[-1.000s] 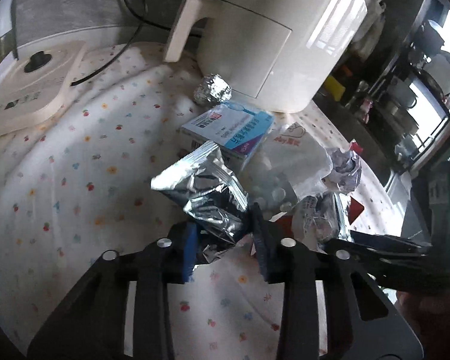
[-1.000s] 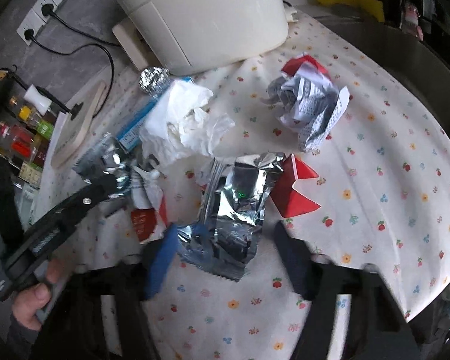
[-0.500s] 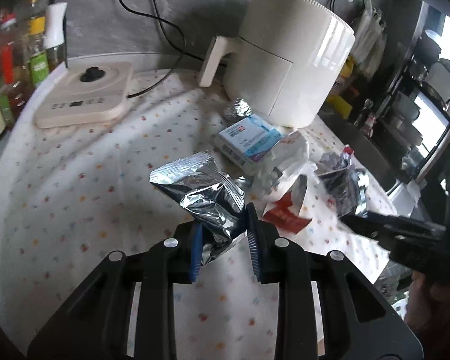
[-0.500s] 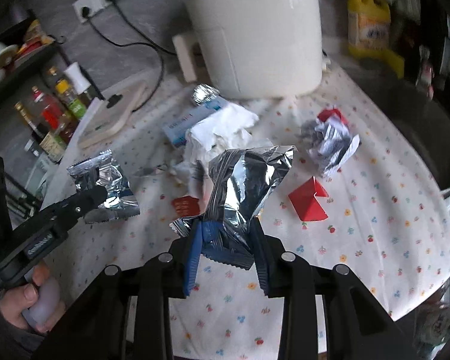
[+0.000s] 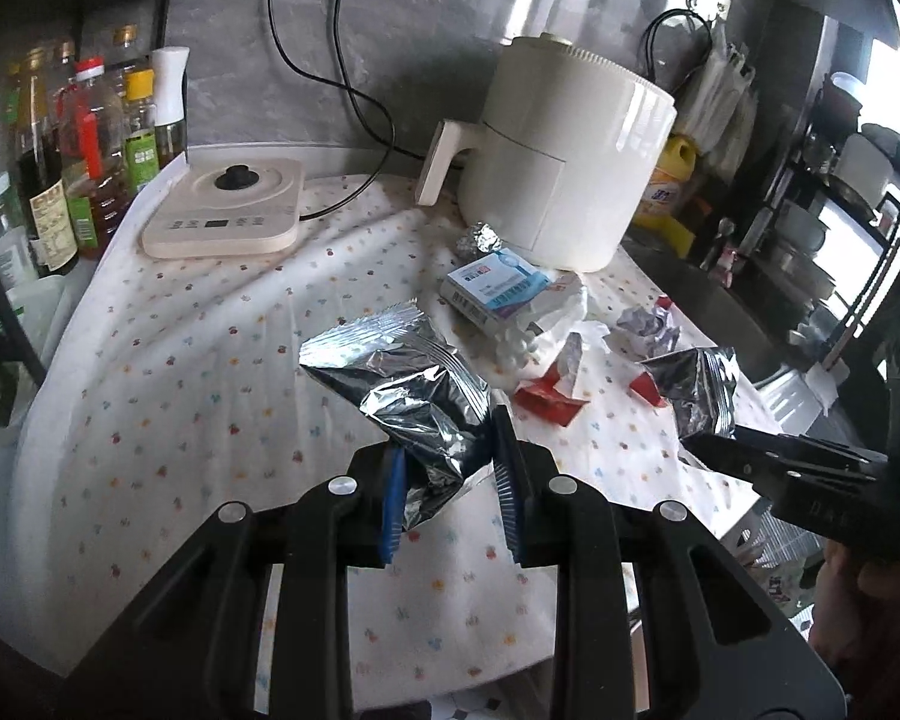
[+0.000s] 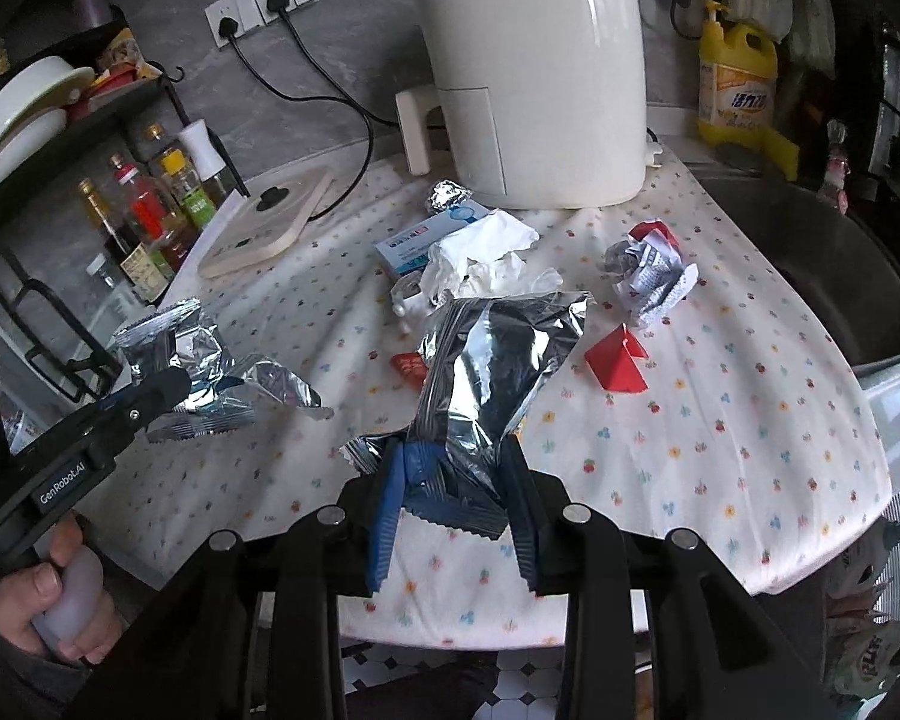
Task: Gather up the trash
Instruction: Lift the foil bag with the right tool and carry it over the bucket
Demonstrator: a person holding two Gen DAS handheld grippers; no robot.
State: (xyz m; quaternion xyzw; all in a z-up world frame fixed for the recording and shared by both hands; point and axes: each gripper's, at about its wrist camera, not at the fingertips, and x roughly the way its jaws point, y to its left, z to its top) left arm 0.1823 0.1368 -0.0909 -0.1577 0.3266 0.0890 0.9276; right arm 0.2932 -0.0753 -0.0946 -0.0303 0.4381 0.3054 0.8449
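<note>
My left gripper (image 5: 447, 471) is shut on a crumpled silver foil wrapper (image 5: 408, 384), held up above the flowered tablecloth (image 5: 210, 372). My right gripper (image 6: 453, 480) is shut on a second silver foil wrapper (image 6: 492, 360), also lifted off the cloth. Each gripper shows in the other's view: the right one (image 5: 714, 441) with its wrapper (image 5: 699, 384) at the right, the left one (image 6: 168, 390) with its wrapper (image 6: 192, 360) at the left. On the cloth lie a white tissue (image 6: 480, 258), a crumpled paper wad (image 6: 648, 276), red scraps (image 6: 618, 357), a foil ball (image 6: 447, 195) and a blue-white box (image 5: 498, 285).
A white air fryer (image 5: 564, 156) stands at the back with a flat white appliance (image 5: 228, 210) to its left, cables running to wall sockets. Bottles (image 5: 90, 138) crowd a rack at far left. A yellow detergent bottle (image 6: 735, 78) and a dark sink (image 6: 810, 258) sit right.
Both grippers have risen and pulled back from the table, each lifting its foil wrapper. The right jaws closed onto their wrapper, which lay on the cloth a second ago.
</note>
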